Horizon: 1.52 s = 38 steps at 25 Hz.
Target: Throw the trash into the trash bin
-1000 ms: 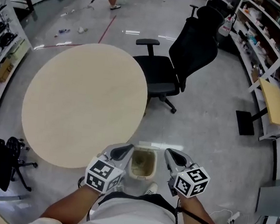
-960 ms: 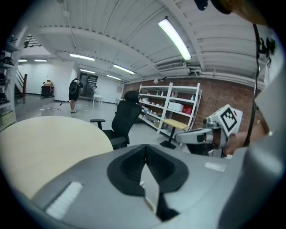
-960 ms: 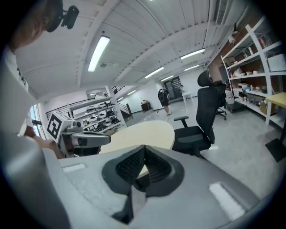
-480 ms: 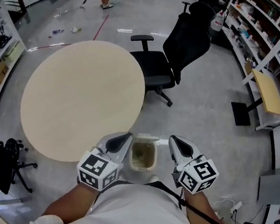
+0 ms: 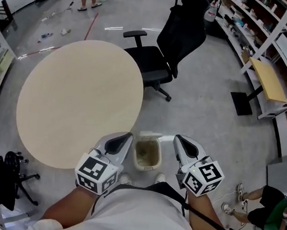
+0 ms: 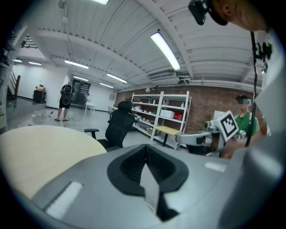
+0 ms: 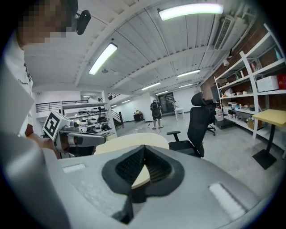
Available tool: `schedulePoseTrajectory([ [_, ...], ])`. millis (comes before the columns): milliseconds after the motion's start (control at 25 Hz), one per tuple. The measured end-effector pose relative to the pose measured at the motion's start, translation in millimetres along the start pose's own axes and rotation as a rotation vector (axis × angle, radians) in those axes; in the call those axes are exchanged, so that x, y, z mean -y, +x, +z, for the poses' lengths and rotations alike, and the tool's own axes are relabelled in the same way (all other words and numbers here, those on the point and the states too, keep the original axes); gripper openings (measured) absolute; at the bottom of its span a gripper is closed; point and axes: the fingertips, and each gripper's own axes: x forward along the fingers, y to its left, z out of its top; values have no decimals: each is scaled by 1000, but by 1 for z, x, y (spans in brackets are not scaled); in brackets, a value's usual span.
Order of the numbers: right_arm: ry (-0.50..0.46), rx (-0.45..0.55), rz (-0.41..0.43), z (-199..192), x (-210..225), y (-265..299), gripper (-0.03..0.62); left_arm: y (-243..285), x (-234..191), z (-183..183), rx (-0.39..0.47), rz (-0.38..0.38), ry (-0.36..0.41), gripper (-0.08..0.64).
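1. The fingers (image 6: 128, 166) of the left gripper (image 6: 145, 150) are pressed together at the tips and pinch nothing. Only the room shows past them.
2. The right gripper (image 7: 144, 152) is the same: its fingers are pressed together with nothing between them.
3. In the head view both grippers hang above the bin (image 5: 158, 156), one at each side of its opening, pointing away from the person.
4. The bin stands open on the floor, just in front of a shoe (image 5: 160, 178) of the person. Its inside looks brownish, but I cannot tell whether that is trash or a liner.
5. The desk (image 5: 79, 100), just left of the bin and beyond it, is bare. Small litter (image 5: 65, 30) lies on the floor far beyond the bin.
6. My judgement is that no trash is in hand, so either the throw is done or the next piece must be fetched.
7. What could go wrong:
   - The bin is so near the feet that one step forward could kick it over and spill it.
   - The cable (image 5: 213, 229) from the right gripper runs beside the body, and a quick turn could snag it.
   - On the way to the far litter, a gripper could knock the desk edge or the chair (image 5: 158, 63), because both stand between the bin and the litter.
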Motion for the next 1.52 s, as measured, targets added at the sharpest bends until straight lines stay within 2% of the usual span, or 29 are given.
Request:
schedulePoseTrajectory([
  [360, 14, 32, -49, 0, -8, -17, 2, 1, 8, -11, -28, -71, 21, 8],
  [560, -8, 20, -34, -2, -8, -22, 2, 5, 13, -14, -28, -60, 17, 8],
  [760, -26, 23, 12, 2, -5, -25, 2, 3, 18, -16, -17, -9, 8, 8],
  [1000, -40, 11, 106, 1, -2, -39, 2, 1, 31, -20, -1, 99, -29, 8],
  [1520, -38, 2, 220, -14, 32, -98, 2, 4, 110, -20, 34, 223, -30, 8],
])
